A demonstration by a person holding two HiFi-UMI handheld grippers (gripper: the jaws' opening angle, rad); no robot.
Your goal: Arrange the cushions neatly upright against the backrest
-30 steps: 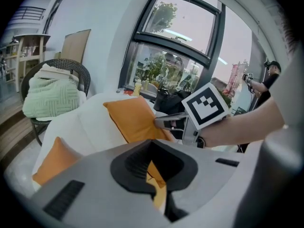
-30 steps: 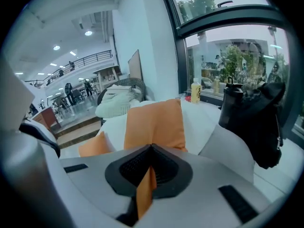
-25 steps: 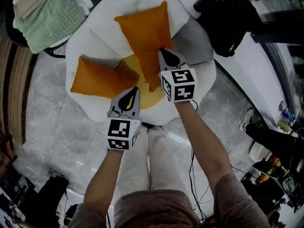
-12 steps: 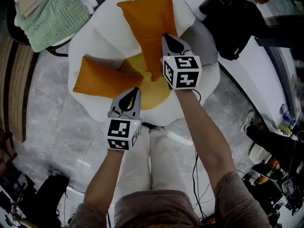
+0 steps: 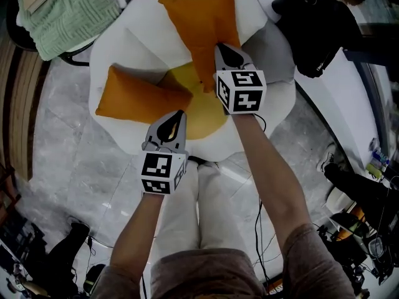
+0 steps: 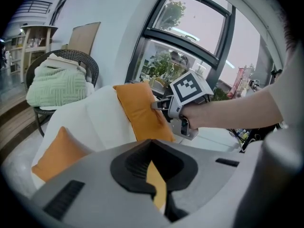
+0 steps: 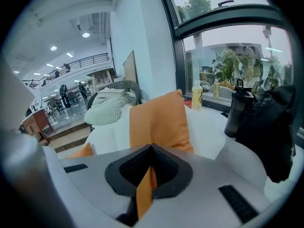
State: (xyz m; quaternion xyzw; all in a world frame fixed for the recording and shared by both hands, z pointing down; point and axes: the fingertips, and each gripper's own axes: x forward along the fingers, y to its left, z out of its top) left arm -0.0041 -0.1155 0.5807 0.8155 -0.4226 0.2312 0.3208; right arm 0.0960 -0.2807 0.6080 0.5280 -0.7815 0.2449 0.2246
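Note:
One orange cushion stands against the white armchair's backrest. My right gripper is shut on its lower edge, and orange fabric fills the slit between the jaws. The same cushion and right gripper show in the left gripper view. A second orange cushion lies flat on the chair's left side. My left gripper hovers by the front of the yellow seat pad. Its jaws are shut, with a thin yellow sliver showing between them.
A green knit blanket lies on a wicker chair at the upper left. A black bag and a dark bottle sit on the ledge to the right. The person's legs are just in front of the armchair.
The right gripper has pushed its orange cushion further back toward the backrest, and the cushion stands higher. The left gripper has shifted slightly toward the seat.

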